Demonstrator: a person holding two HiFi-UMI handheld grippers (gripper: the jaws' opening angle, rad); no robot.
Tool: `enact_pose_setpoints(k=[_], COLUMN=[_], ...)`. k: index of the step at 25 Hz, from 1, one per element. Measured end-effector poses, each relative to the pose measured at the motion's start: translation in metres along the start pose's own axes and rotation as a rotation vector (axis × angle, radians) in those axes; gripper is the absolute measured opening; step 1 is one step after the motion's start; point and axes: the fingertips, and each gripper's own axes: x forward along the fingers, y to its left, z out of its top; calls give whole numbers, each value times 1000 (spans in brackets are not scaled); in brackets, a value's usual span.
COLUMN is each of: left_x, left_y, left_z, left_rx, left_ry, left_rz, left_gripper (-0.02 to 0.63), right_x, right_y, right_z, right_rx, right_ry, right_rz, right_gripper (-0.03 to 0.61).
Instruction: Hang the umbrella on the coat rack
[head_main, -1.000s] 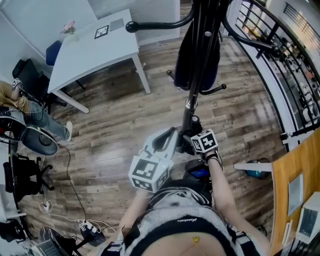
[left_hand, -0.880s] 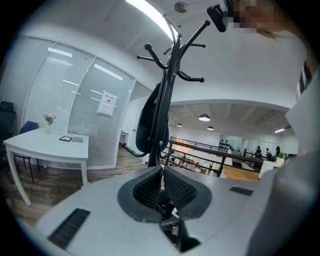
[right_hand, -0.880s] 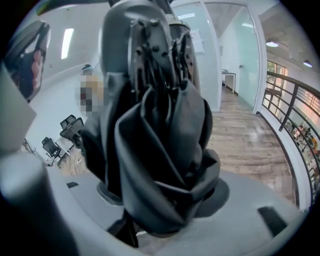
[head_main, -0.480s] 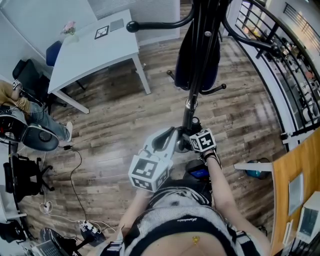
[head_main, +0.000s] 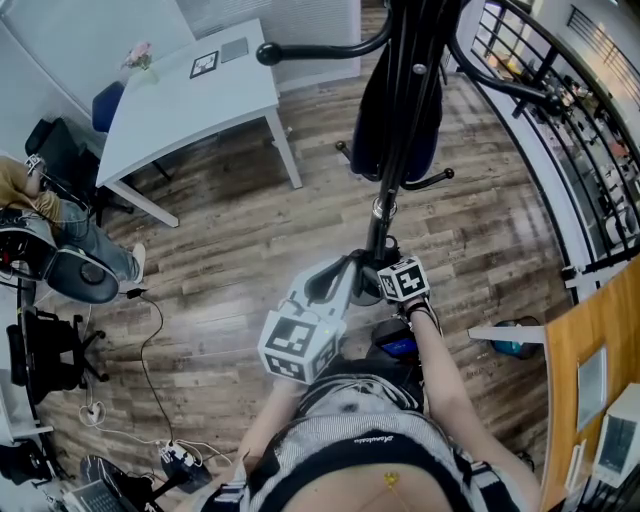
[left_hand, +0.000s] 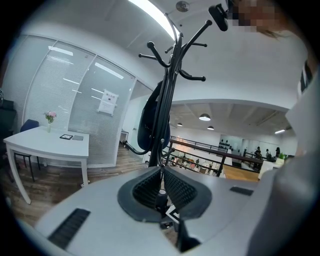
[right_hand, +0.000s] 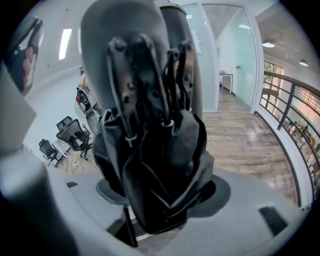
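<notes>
The left gripper (left_hand: 161, 170) has its jaws pinched together at the tips, seemingly empty, and points at the coat rack (left_hand: 166, 100). The right gripper (right_hand: 165, 200), its jaws just eased wider, clasps the folded umbrella (right_hand: 155, 150) beside the pole. Best to firm the grip, lift steadily, and choose a hook (left_hand: 195, 78) clear of the dark bag (left_hand: 147, 120).

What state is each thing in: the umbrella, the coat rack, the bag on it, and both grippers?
Black metal coat rack: upright, top hooks bare.
Dark bag: hanging on the coat rack.
Folded black fabric umbrella: closed up, not yet hung.
Left gripper: jaws together.
Right gripper: jaws have just been opening slightly, pads pressing the umbrella between them.
</notes>
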Motion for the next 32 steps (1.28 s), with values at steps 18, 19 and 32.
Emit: enact_pose_setpoints(k=[18, 19, 32], left_x=[0, 0, -2], left_y=[-3, -3, -1], left_z=[-10, -11, -15], left_rx=[-34, -36, -39], left_ry=[30, 30, 46], left_rz=[-28, -30, -36], left_gripper=[20, 20, 20], right_x=[-21, -24, -52], right_y=[6, 6, 6], right_z=[10, 10, 3], right_rx=[11, 11, 31], right_ry=[-51, -52, -75], right_rz=[21, 16, -10], right_gripper=[342, 342, 342])
